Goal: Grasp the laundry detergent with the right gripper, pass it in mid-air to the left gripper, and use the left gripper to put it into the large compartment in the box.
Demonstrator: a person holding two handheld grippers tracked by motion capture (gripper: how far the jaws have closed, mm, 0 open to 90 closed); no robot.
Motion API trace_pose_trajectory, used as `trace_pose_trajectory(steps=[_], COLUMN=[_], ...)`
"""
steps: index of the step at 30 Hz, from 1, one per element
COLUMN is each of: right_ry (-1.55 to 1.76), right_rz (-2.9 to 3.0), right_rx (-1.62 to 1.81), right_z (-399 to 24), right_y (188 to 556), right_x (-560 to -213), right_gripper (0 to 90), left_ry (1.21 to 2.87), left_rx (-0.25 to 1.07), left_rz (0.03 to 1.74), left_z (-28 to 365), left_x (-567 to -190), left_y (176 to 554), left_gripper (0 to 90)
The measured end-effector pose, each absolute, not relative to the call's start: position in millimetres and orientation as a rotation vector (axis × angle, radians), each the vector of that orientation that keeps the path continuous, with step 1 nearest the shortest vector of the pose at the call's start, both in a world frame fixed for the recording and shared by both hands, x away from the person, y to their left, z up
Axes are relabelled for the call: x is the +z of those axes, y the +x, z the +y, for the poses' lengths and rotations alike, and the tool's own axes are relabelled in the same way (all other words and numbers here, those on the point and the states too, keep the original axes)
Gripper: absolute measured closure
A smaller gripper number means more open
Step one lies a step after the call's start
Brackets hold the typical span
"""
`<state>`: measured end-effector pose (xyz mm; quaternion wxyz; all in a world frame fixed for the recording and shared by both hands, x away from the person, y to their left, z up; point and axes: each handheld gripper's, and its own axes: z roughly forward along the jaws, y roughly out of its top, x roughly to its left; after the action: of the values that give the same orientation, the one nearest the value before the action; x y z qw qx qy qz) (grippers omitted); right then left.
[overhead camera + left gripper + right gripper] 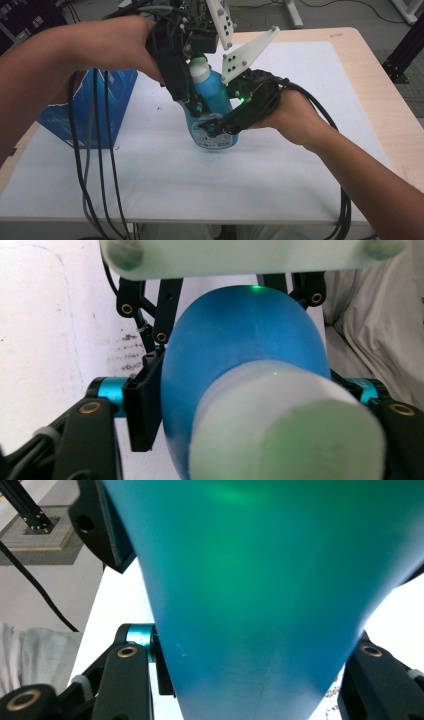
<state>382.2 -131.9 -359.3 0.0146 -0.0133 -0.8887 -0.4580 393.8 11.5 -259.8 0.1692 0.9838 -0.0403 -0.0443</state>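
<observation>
A blue plastic bottle [216, 95] with a white cap [200, 70] stands upright on the white mat [280, 165] at the middle of the table. My left gripper [202, 100] comes down from above, its jaws on either side of the bottle's upper body just below the cap. In the left gripper view the left pad [145, 405] lies against the blue bottle [240, 345], and the white cap [285, 430] looms in front. My right gripper [215, 131] reaches in from the right and is shut on the lower, labelled part. The bottle's body [250, 580] sits between my right gripper's [255, 675] jaws.
A blue cardboard box [117, 95] stands on the table at the left, with black cables [95, 150] hanging in front of it. The bare wooden table edge [395, 125] runs along the right. A crumpled white cloth [375, 325] lies near the bottle.
</observation>
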Motion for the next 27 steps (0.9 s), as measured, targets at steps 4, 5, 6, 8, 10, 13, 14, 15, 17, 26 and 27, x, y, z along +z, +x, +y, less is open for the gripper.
trace_pose_trajectory(steps=[4,5,6,8,10,13,14,15,17,26,27], right_ry=[-0.043,-0.041,-0.040,-0.038,-0.034,-0.029,-0.027,-0.023,-0.024,-0.145,-0.182], right_rz=[-2.766,-2.766,-2.766,-2.769,-2.769,-2.755,-2.751,-2.748,-2.736,-2.704,-2.719], right_rx=[-1.425,-1.424,-1.423,-1.422,-1.420,-1.430,-1.437,-1.441,-1.464,-1.478,-1.472], right_z=[-132.6,-132.5,-132.5,-132.7,-132.4,-131.4,-131.0,-130.8,-130.6,-142.7,-146.4], right_y=[382.2,382.2,382.2,382.1,381.6,380.4,380.1,379.9,379.1,382.7,384.5], right_x=[-359.3,-359.4,-359.5,-359.6,-359.7,-361.0,-361.5,-361.6,-361.8,-356.5,-354.4], right_gripper=[46.5,46.5,46.5,46.4,46.3,46.1,45.9,45.7,44.9,11.8,11.5], left_ry=[2.797,2.796,2.797,2.799,2.797,2.803,2.801,2.800,2.805,2.847,2.853], left_rx=[-0.120,-0.119,-0.117,-0.117,-0.128,-0.147,-0.152,-0.156,-0.158,-0.133,-0.126], left_rz=[-0.121,-0.122,-0.124,-0.131,-0.131,-0.126,-0.124,-0.123,-0.124,-0.072,-0.056], left_z=[11.0,10.8,10.6,10.2,9.9,10.0,10.2,10.5,11.3,18.8,21.1], left_x=[-259.7,-259.9,-259.9,-260.2,-260.3,-260.1,-260.0,-259.4,-257.1,-237.0,-233.8], left_y=[393.1,392.9,392.7,392.0,391.6,391.6,391.6,391.5,391.3,391.6,392.2], left_gripper=[37.3,37.4,37.4,37.5,37.6,37.8,37.8,37.8,37.9,38.0,37.9])
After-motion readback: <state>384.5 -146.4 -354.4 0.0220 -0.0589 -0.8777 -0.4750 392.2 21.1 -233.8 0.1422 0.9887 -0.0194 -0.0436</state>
